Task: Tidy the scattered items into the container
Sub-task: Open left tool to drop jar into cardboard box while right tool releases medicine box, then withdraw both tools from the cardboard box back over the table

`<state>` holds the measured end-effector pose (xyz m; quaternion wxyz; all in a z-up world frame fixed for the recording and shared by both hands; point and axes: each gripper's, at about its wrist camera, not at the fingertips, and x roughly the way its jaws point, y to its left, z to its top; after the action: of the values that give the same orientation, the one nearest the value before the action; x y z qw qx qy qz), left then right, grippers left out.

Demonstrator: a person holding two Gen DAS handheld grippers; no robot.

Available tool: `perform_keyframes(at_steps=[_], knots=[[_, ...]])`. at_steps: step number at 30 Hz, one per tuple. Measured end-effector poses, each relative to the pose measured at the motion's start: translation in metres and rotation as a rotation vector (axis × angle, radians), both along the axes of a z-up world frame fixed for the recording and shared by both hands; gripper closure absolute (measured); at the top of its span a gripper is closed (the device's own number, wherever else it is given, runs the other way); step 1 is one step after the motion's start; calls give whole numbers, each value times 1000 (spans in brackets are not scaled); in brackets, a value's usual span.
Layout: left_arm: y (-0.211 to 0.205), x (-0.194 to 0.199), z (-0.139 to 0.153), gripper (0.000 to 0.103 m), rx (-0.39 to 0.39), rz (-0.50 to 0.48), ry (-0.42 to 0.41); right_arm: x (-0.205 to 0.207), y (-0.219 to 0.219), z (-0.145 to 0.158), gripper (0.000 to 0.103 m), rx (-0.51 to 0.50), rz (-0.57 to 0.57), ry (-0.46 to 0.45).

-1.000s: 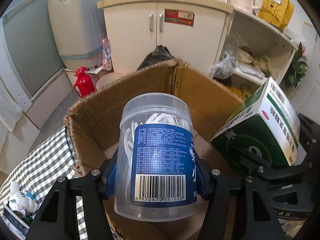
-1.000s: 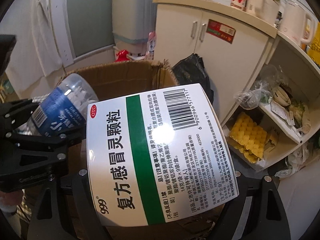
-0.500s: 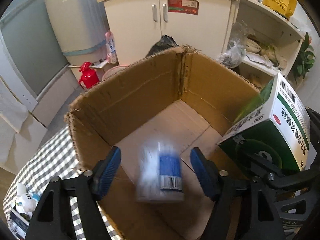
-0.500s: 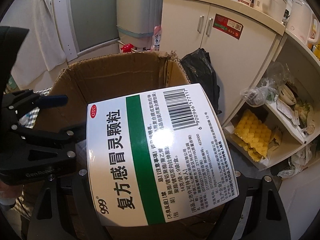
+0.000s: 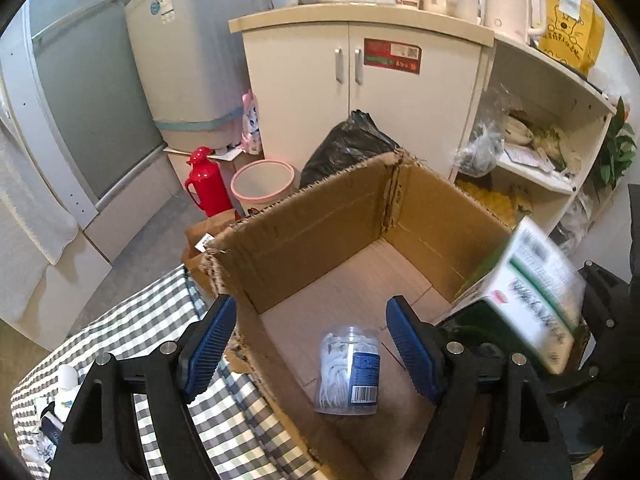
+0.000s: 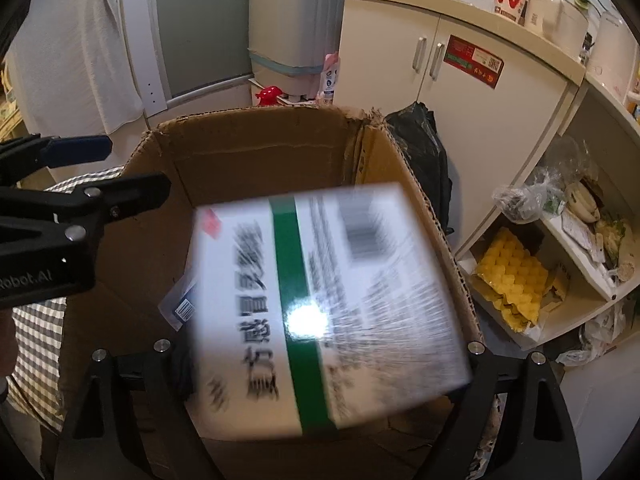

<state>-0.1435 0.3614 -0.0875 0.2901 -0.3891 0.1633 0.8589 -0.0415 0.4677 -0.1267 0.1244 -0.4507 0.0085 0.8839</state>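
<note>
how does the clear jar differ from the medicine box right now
The clear jar is a round see-through tub with a blue label; the medicine box is flat-sided, white with a green stripe. The jar rests sharp and upright on the floor of the cardboard box, free of the open left gripper; the medicine box is motion-blurred between the right gripper's fingers. Both carry barcodes.

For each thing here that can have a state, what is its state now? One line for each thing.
Cardboard box: open at the top, upright.
Clear floss-pick jar: resting on the box floor, released.
Medicine box: blurred, tilted over the cardboard box; grip unclear.
Left tool: open, nothing between its pads, jaws just opened.
Right tool: around the medicine box, jaws just widened.
Cabinet doors: closed.
</note>
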Motion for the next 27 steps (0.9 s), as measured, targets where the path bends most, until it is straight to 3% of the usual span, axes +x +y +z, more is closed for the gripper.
perform_keyframes(at_steps=[27], knots=[[-67, 45, 71, 23, 106, 75, 108, 40, -47, 75, 10, 47, -3, 210]])
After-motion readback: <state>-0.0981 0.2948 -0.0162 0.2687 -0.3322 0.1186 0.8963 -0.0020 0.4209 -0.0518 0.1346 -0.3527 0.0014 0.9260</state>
